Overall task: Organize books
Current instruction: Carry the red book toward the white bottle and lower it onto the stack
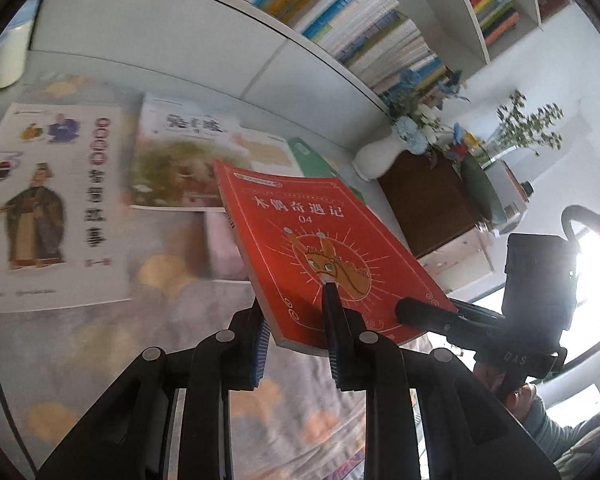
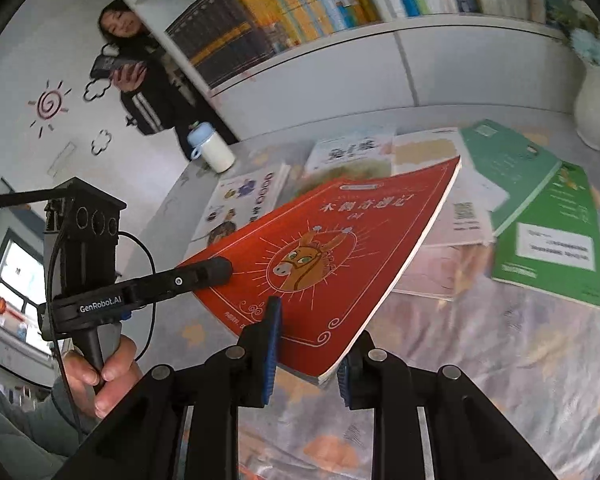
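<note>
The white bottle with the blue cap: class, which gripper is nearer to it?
Left. The bottle stands at the table's far left; the left gripper clamps the red book on that side, the right gripper on the opposite edge.

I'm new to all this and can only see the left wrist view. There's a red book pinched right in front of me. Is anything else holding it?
Observer: Yes. The right gripper clamps the red book too, at its near corner.
Operator: What's the green thing poking out behind it?
Observer: A green book, lying flat on the table next to a second green book.
Operator: Is anyone else in the room?
Observer: A person stands by the shelf, holding a phone.
</note>
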Motion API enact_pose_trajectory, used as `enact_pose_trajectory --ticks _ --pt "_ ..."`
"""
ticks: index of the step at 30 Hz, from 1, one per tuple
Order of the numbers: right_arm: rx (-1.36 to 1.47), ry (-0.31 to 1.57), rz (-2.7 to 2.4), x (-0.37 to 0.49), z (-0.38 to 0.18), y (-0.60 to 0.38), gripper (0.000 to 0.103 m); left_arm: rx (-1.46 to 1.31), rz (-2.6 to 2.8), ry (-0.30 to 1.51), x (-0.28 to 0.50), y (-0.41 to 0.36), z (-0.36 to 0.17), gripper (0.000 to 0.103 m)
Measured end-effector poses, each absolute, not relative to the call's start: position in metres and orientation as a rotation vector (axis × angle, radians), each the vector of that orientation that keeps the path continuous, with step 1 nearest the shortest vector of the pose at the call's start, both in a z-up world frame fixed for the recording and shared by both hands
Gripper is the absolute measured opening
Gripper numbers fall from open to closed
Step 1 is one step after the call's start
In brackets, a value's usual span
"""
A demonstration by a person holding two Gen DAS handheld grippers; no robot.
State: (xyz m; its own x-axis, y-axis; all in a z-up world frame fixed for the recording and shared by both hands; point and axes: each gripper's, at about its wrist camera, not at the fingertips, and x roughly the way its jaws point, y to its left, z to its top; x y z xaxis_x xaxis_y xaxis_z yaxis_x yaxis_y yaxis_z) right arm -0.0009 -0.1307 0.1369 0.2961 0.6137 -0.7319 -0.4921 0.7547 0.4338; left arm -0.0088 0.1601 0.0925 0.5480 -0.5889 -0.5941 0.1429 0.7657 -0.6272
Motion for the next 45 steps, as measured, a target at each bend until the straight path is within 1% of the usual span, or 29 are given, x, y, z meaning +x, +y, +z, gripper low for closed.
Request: enact_pose_trajectory --ticks 9,13,17,22,26,31,35,37,43,45 --pt "0.118 1.041 0.824 0.007 0.132 -0.096 0.025 -0.601 -0.388 0.865 -0.016 0.183 0.088 0.020" --pt "0.067 1.042 0.863 0.008 0.136 -0.086 0.025 -0.685 -0.364 0.848 -0.026 0.192 0.081 0.020" --pt "0.034 1.041 0.895 0.010 0.138 -0.076 0.025 -0.669 -0.343 0.830 -0.029 0.199 0.088 0.020" --pt "0.008 1.009 0.939 0.013 0.144 -0.052 0.025 -0.684 -0.289 0.814 -0.031 0.223 0.089 0.023" --pt "-0.026 0.992 1.001 0.017 0.142 -0.018 0.026 -0.713 -0.205 0.782 -0.037 0.251 0.085 0.023" --pt "-0.013 1.033 1.088 0.031 0.114 0.028 0.027 -0.714 -0.077 0.793 -0.040 0.285 0.066 0.023" --pt "0.042 1.172 1.089 0.051 0.067 0.057 0.027 -0.750 -0.021 0.827 -0.029 0.305 0.043 0.023" --pt "0.061 1.219 1.080 0.060 0.052 0.068 0.027 -0.766 0.001 0.829 -0.024 0.317 0.036 0.023" --pt "0.087 1.273 1.080 0.074 0.035 0.097 0.028 -0.766 0.087 0.859 -0.024 0.342 0.027 0.023" --pt "0.078 1.304 1.063 0.075 0.029 0.102 0.029 -0.775 0.119 0.875 -0.031 0.350 0.024 0.025"
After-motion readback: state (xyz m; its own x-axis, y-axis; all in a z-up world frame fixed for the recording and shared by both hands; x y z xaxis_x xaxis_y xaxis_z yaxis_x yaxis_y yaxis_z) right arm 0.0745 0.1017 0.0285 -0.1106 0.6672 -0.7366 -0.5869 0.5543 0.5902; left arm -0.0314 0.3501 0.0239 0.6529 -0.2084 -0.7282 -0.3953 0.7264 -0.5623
